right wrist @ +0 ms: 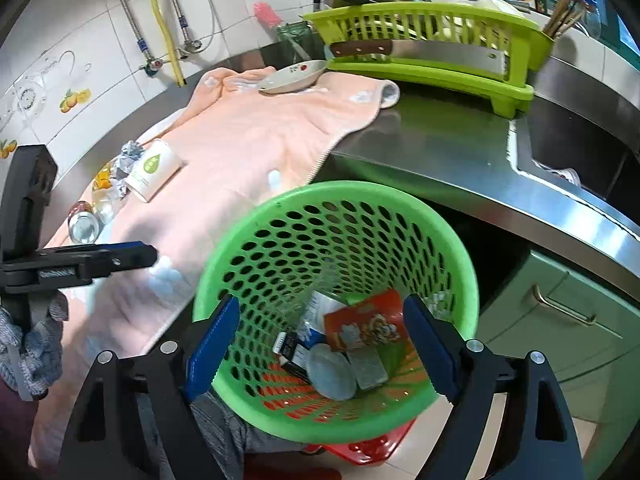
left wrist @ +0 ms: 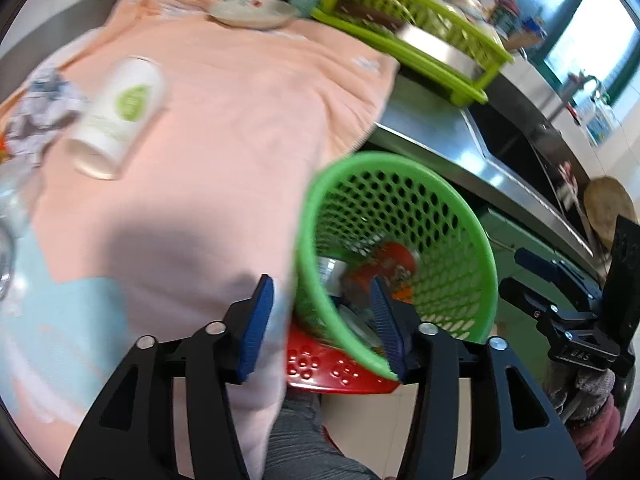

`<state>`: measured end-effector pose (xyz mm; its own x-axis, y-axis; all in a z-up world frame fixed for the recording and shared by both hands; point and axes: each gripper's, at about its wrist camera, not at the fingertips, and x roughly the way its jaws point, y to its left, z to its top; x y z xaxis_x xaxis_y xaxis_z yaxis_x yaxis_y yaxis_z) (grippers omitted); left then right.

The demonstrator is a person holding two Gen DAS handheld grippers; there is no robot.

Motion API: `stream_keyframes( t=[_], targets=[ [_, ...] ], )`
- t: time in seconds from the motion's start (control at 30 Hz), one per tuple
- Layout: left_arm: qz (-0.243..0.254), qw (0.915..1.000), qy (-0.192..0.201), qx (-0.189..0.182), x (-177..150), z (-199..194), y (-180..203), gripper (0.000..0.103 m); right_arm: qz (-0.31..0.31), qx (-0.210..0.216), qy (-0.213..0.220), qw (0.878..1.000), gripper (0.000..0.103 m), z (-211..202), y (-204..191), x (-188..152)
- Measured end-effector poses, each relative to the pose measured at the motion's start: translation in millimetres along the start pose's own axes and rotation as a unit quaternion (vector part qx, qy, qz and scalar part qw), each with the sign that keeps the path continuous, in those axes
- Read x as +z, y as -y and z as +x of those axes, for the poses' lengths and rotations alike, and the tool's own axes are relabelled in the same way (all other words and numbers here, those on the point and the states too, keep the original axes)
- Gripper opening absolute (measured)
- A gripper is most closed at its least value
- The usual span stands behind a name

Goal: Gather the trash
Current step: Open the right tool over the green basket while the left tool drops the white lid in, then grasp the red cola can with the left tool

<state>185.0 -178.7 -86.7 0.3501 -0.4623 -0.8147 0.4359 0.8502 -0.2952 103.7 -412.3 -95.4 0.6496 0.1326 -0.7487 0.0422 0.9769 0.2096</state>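
Green perforated basket [right wrist: 336, 280], on a red stool [right wrist: 360, 450]: directly below the right gripper [right wrist: 322, 350], holding wrappers, a red packet [right wrist: 362, 322] and a round lid. Right gripper: jaws wide apart, nothing held; left gripper [left wrist: 322, 322]: jaws parted over the basket's near rim, gripping nothing. Uncollected, ahead-left of both grippers on the peach towel [right wrist: 248, 140]: paper cup [right wrist: 154, 170] on its side, crumpled wrapper [right wrist: 128, 156], can [right wrist: 82, 226].
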Motion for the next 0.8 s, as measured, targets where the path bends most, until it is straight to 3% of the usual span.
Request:
stream_keyframes(
  t=[0.2,0.3,0.4,0.53,0.63,0.8],
  targets=[
    [-0.042,0.9968,0.046,0.051,4.3,-51.0,-38.8,0.058,-0.016,0.015,-0.002,1.0,0.081,6.1,-22.1,8.4],
    [-0.076,0.9919,0.066,0.078,5.7,-74.5,-61.6,0.068,-0.027,0.025,-0.004,0.999,0.083,9.6,-35.6,12.6],
    [-0.11,0.9838,0.088,0.111,6.9,-97.7,-88.9,0.07,-0.038,0.038,-0.005,0.999,0.085,14.8,-51.3,17.7],
    [-0.174,0.9673,0.113,0.145,8.3,-126.7,-131.8,0.078,-0.043,0.051,-0.007,0.998,0.085,20.8,-62.8,24.3],
    [-0.231,0.948,0.131,0.176,9.1,-143.0,-169.8,0.08,-0.053,0.068,-0.011,0.996,0.085,30.6,-79.8,31.8],
    [-0.311,0.9223,0.133,0.187,7.7,-146.3,-221.3,0.081,-0.071,0.087,-0.016,0.994,0.085,38.8,-101.7,36.9]
  ],
)
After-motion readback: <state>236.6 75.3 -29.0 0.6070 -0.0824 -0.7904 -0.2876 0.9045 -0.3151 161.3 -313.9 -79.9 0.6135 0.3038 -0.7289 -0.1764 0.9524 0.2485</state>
